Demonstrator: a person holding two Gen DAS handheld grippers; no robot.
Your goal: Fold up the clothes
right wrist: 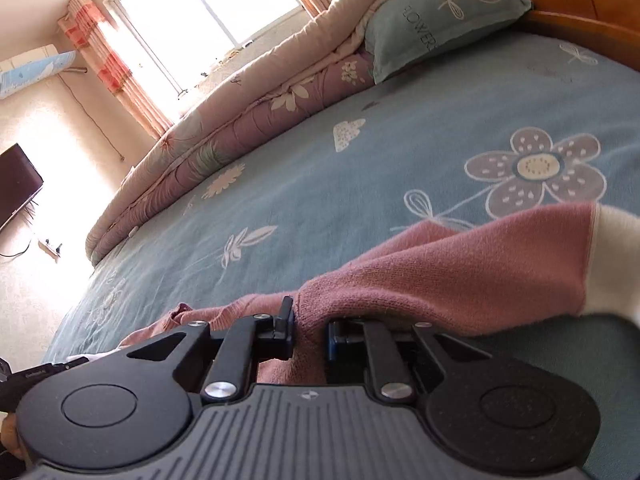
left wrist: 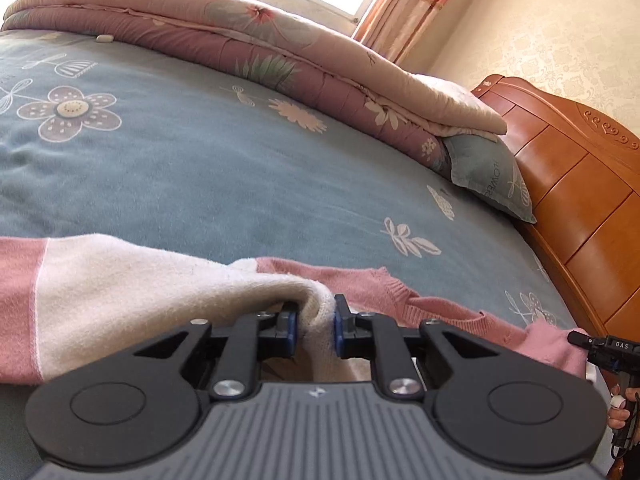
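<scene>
A pink and cream knitted sweater (left wrist: 132, 292) lies across the near side of a blue flowered bedsheet (left wrist: 180, 168). My left gripper (left wrist: 315, 320) is shut on a bunched fold of its cream part, which bulges up between the pads. In the right wrist view the same sweater (right wrist: 448, 276) shows its pink part, with a cream band at the right edge. My right gripper (right wrist: 311, 332) is shut on a ridge of that pink knit. The right gripper (left wrist: 600, 350) also shows at the left wrist view's right edge, beside the sweater's pink end.
A rolled pink floral quilt (left wrist: 224, 40) runs along the far side of the bed, with a blue pillow (left wrist: 488, 176) at its end. An orange wooden headboard (left wrist: 576, 184) bounds the bed on the right. A window, curtains and a dark screen (right wrist: 16, 184) lie beyond.
</scene>
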